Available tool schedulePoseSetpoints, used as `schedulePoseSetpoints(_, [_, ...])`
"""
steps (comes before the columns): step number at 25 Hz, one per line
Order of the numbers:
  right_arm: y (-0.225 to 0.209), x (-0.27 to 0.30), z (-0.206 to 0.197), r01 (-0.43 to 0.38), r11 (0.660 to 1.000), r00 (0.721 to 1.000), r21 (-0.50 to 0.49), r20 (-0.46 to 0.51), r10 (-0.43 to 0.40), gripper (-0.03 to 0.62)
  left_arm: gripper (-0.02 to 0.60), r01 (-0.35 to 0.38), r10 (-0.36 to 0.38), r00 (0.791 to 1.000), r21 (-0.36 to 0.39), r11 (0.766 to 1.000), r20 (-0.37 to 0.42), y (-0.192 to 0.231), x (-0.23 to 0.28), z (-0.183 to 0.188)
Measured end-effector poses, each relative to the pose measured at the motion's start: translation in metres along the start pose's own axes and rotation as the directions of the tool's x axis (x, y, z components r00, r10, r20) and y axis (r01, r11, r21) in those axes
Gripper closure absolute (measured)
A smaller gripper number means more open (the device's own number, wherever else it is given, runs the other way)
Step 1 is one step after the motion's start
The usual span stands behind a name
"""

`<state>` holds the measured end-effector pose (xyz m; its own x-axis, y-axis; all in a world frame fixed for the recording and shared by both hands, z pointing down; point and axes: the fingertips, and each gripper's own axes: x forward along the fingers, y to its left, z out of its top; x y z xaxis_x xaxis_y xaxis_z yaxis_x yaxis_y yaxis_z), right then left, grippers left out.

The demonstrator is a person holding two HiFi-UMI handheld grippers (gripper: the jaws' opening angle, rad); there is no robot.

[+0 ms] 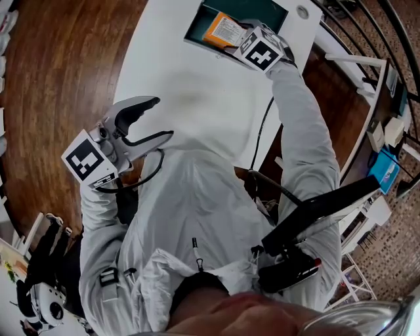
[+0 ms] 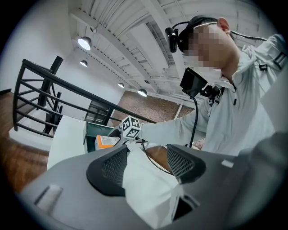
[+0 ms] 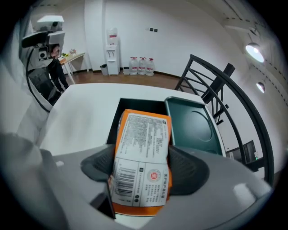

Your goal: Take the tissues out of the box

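An orange tissue pack [image 1: 222, 29] with a white printed label sits over the dark green box [image 1: 259, 10] at the far end of the white table. My right gripper [image 1: 231, 41] is shut on it. In the right gripper view the pack [image 3: 143, 152] is pinched between both pads, with the box [image 3: 137, 108] and its green lid [image 3: 191, 123] behind it. My left gripper [image 1: 161, 119] hangs open near the table's near edge, close to my body, holding nothing. From the left gripper [image 2: 146, 161] I see the box [image 2: 100, 131] and pack [image 2: 106, 141] far off.
The white table [image 1: 190, 98] has a rounded edge with wooden floor [image 1: 59, 65] to its left. A black railing [image 1: 367, 39] runs along the right. A cable hangs from my right arm. A water dispenser [image 3: 112, 49] stands by the far wall.
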<state>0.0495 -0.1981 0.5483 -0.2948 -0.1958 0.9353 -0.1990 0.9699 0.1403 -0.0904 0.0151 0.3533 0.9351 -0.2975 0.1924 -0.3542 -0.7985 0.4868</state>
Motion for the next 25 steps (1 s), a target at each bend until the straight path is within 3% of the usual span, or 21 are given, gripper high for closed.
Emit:
schedulePoseSetpoints(5, [-0.003,-0.020,0.003,0.027,0.998,1.000,-0.064,0.003,-0.027,0.249,0.302,0.001,-0.001,1.000,0.030,1.000,0.004,-0.004,0.000,0.002])
schedulePoseSetpoints(9, [-0.004,-0.080,0.026,0.095,0.991,0.990,-0.091,0.109,-0.085,0.249,0.302,-0.006,0.005,1.000,0.040,0.999,0.006,-0.004,-0.005,0.003])
schedulePoseSetpoints(13, [0.028,-0.168,0.056,0.139,0.981,0.963,-0.134,0.251,-0.102,0.249,0.302,0.002,-0.003,1.000,0.046,0.999,0.006,-0.007,-0.005,0.003])
schedulePoseSetpoints(16, [0.069,-0.194,0.056,0.142,0.976,0.962,-0.162,0.253,-0.098,0.249,0.302,0.015,-0.015,1.000,0.051,0.999,-0.001,-0.014,-0.003,0.003])
schedulePoseSetpoints(21, [0.129,-0.143,0.021,-0.001,0.992,0.988,-0.130,0.153,0.021,0.248,0.302,0.029,-0.029,1.000,0.052,0.998,-0.004,-0.024,-0.003,0.002])
schedulePoseSetpoints(25, [0.150,-0.077,-0.010,-0.097,0.991,0.991,-0.088,0.081,0.104,0.248,0.302,0.031,-0.030,0.999,0.054,0.998,-0.014,-0.028,0.006,-0.002])
